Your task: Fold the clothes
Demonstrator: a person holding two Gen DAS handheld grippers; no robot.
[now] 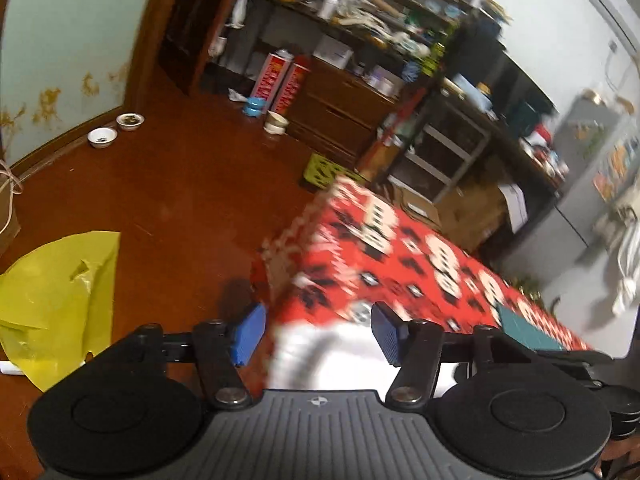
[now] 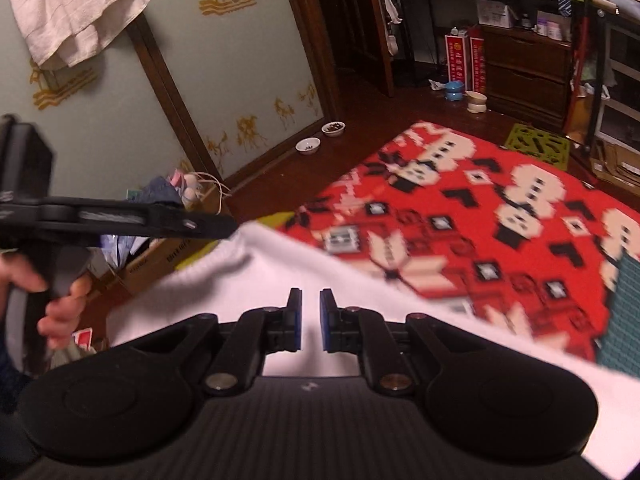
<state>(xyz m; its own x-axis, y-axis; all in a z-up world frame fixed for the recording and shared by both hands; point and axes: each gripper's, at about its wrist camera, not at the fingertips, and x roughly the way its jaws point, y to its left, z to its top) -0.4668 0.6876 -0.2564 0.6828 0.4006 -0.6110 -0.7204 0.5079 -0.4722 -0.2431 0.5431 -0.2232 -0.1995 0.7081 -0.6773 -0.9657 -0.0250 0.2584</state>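
Note:
A white garment [image 2: 248, 280] lies over a red patterned cloth [image 2: 480, 220] with white and black figures. My right gripper [image 2: 310, 320] hovers above the garment, its blue pads [image 2: 295, 326] a narrow gap apart with nothing between them. At the left of the right wrist view, a hand [image 2: 60, 312] holds my left gripper [image 2: 228, 227], whose tip reaches the garment's far corner. In the left wrist view, the left gripper [image 1: 318, 334] stands wide open, the blurred white garment [image 1: 332, 352] showing between its pads at the edge of the red cloth [image 1: 400, 256].
A teal mat [image 2: 624, 312] lies on the red cloth at right. On the wooden floor are a yellow plastic bag [image 1: 56, 288], two small bowls [image 1: 103, 136], a green crate [image 1: 324, 170] and a cardboard box [image 2: 160, 256]. Cluttered shelves [image 1: 360, 20] line the far wall.

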